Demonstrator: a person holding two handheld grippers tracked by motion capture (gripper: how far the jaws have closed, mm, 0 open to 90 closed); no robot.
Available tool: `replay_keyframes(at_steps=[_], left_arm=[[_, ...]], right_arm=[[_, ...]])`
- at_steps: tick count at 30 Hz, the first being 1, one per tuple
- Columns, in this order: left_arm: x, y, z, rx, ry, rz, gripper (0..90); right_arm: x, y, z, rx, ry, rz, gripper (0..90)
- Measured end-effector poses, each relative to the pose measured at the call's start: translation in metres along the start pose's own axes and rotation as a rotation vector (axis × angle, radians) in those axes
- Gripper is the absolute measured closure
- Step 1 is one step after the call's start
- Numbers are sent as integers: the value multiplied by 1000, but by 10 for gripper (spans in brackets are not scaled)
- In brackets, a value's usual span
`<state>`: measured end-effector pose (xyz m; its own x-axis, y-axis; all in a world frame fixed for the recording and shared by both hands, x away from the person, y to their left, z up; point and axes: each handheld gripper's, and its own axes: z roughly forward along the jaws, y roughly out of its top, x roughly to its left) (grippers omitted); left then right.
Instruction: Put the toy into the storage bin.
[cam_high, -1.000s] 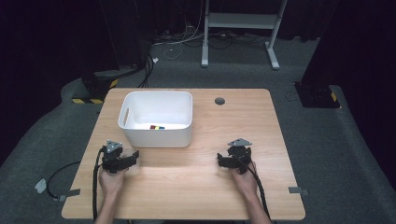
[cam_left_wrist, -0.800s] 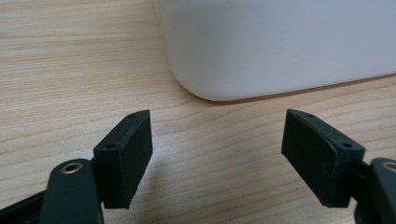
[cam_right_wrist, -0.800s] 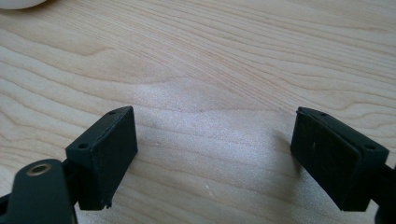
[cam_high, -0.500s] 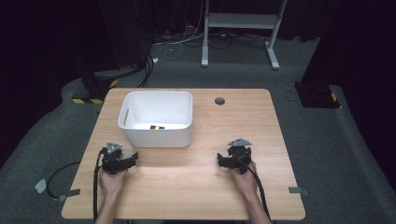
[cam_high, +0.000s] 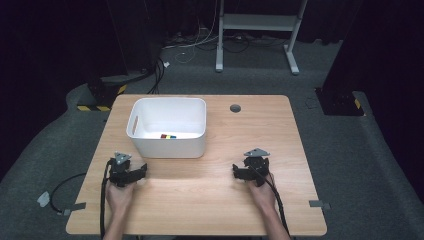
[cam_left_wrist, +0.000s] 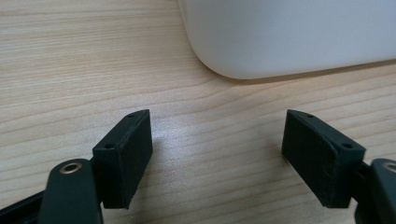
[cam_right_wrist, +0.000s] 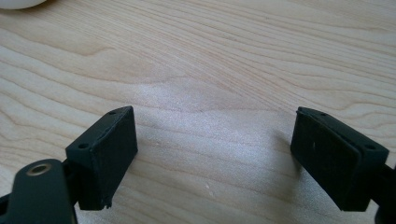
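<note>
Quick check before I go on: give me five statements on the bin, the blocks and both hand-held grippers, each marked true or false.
1. The left hand-held gripper is open with bare wood between its jaws. True.
2. The right hand-held gripper is shut on a block. False: it is open and holds nothing.
3. The small coloured blocks lie inside the white bin. True.
4. The white bin stands near the right hand-held gripper. False: it stands on the left half of the table, just beyond the left hand-held gripper.
5. Both hand-held grippers rest low on the table's near part. True.
</note>
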<state>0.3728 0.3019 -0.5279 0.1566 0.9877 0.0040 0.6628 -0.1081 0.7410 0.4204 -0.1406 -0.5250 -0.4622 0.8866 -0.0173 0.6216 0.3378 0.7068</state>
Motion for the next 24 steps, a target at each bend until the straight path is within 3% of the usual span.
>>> replay_keyframes(at_steps=[24], left_arm=[[0, 0, 0, 1, -4, -1, 220]], right_arm=[[0, 0, 0, 0, 0, 1, 145]])
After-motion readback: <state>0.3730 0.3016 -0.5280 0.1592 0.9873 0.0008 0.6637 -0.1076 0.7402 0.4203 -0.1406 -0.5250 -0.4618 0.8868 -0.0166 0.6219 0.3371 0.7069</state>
